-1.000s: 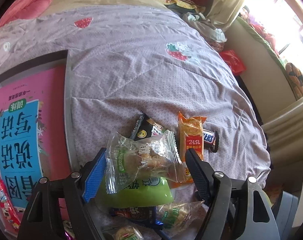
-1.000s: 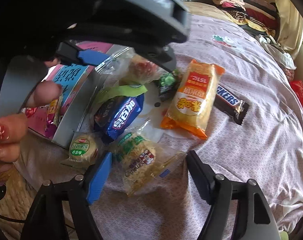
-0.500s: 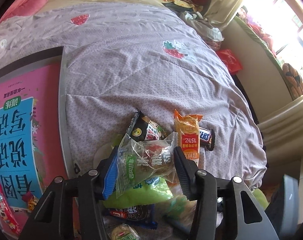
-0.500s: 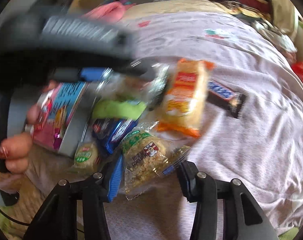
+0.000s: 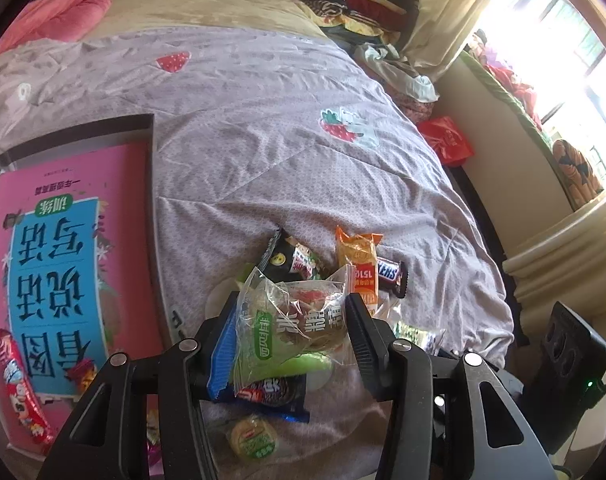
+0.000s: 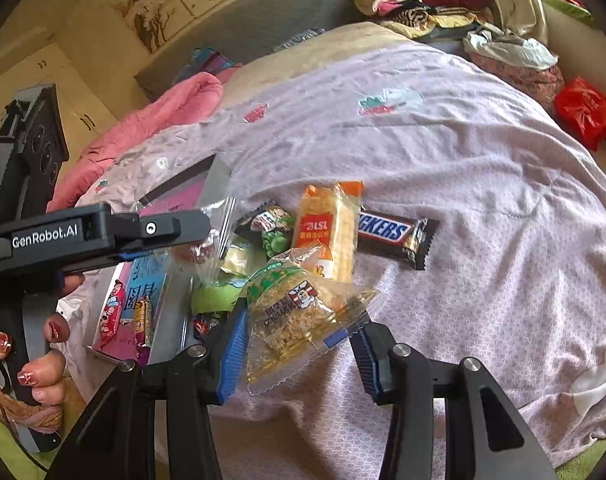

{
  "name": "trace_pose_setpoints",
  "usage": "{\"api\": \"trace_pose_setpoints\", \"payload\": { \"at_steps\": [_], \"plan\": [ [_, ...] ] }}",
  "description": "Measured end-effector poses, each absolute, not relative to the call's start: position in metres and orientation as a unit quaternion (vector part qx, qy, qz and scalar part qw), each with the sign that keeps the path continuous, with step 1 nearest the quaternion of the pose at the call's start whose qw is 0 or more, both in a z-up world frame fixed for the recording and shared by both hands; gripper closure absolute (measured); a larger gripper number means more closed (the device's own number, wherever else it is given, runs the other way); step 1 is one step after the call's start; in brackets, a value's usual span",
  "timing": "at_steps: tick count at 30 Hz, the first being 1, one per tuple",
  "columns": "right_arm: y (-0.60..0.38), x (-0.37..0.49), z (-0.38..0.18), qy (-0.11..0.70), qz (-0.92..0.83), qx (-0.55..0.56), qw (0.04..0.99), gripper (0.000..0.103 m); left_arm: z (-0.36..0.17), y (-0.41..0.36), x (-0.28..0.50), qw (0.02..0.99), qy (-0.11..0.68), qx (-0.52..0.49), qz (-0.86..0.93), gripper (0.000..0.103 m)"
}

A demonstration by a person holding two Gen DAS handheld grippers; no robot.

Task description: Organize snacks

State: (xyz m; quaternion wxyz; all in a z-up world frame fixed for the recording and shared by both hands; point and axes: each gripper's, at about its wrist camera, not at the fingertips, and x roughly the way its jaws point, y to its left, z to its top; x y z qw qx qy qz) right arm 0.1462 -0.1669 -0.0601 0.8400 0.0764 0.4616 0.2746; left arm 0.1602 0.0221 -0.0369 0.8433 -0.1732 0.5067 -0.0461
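Note:
My left gripper point(image 5: 291, 332) is shut on a clear-wrapped brown cake packet point(image 5: 299, 320) and holds it above the snack pile. My right gripper point(image 6: 299, 344) is shut on a clear-wrapped rice crisp packet point(image 6: 299, 316), lifted off the quilt. Below lie an orange packet point(image 6: 329, 228), a Snickers bar point(image 6: 395, 236), a black-green packet point(image 6: 269, 224), a green pouch point(image 5: 303, 366), a blue Oreo pack point(image 5: 271, 392) and a small round green snack point(image 5: 253, 438). The left gripper also shows in the right wrist view point(image 6: 207, 224).
A grey tray point(image 5: 153, 184) with a pink book point(image 5: 63, 264) and a red sausage snack point(image 5: 21, 392) lies on the left of the quilted bed point(image 5: 263, 128). A red bag point(image 5: 447, 140) and clothes lie beyond the bed's right edge.
Both grippers closed on their packets and lifted them. The right gripper tilted up, so more of the bed shows.

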Motion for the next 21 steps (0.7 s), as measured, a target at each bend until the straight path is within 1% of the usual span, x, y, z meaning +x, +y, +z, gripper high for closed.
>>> {"api": "trace_pose_setpoints", "payload": {
  "at_steps": [11, 21],
  "plan": [
    [-0.177, 0.152, -0.042, 0.400, 0.247, 0.086, 0.878, 0.055, -0.026, 0.031, 0.139, 0.848, 0.496, -0.182, -0.040, 0.051],
    [-0.176, 0.148, -0.030, 0.372, 0.255, 0.083, 0.889, 0.055, -0.019, 0.045, 0.118, 0.853, 0.485, -0.189, -0.029, 0.052]
  ]
}}
